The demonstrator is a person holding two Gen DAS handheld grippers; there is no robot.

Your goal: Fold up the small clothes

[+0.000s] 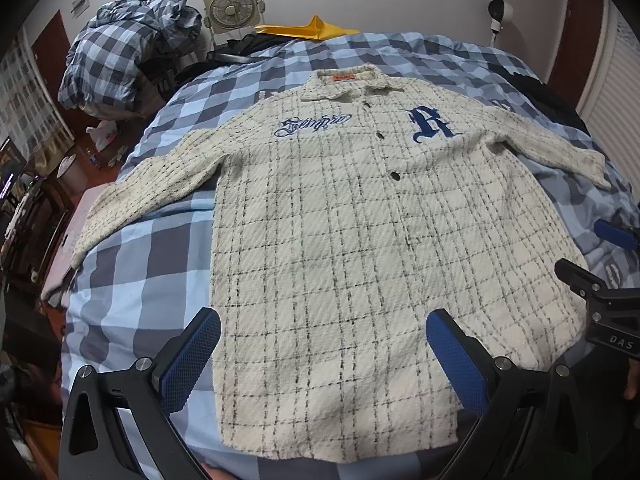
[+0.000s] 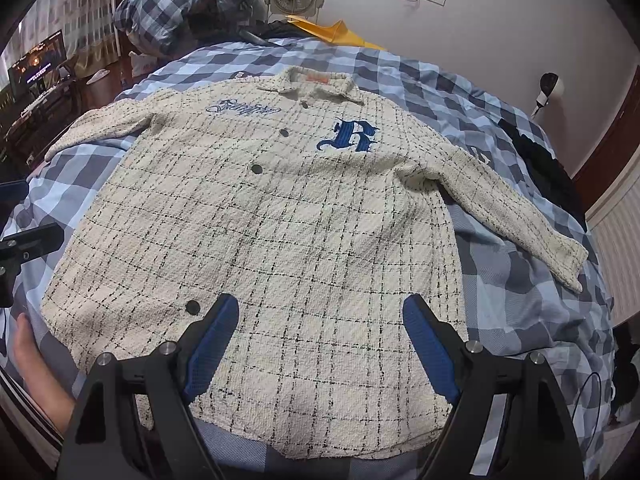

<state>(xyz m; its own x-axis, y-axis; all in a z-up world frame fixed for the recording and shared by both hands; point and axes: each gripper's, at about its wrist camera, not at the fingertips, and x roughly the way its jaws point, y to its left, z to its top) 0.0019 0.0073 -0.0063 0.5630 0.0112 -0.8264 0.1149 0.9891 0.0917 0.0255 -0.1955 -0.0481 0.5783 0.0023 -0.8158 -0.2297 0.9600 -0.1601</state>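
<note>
A cream checked shirt [image 1: 340, 216] with a blue letter R and blue script on the chest lies flat and face up on the bed, both sleeves spread out to the sides. In the right wrist view the same shirt [image 2: 272, 216] fills the middle. My left gripper [image 1: 323, 326] hovers open above the shirt's lower hem, blue pads wide apart, nothing between them. My right gripper [image 2: 320, 312] is open too, above the lower right part of the shirt, holding nothing. The right gripper's edge [image 1: 600, 292] shows at the right in the left wrist view.
The bed carries a blue and grey checked cover [image 1: 152, 280]. A bundled checked quilt [image 1: 128, 44], a box fan [image 1: 230, 6] and a yellow item [image 1: 308, 28] lie beyond the bed's far end. Dark clothing [image 2: 540, 160] rests at the right edge. A person's forearm [image 2: 36, 368] is at lower left.
</note>
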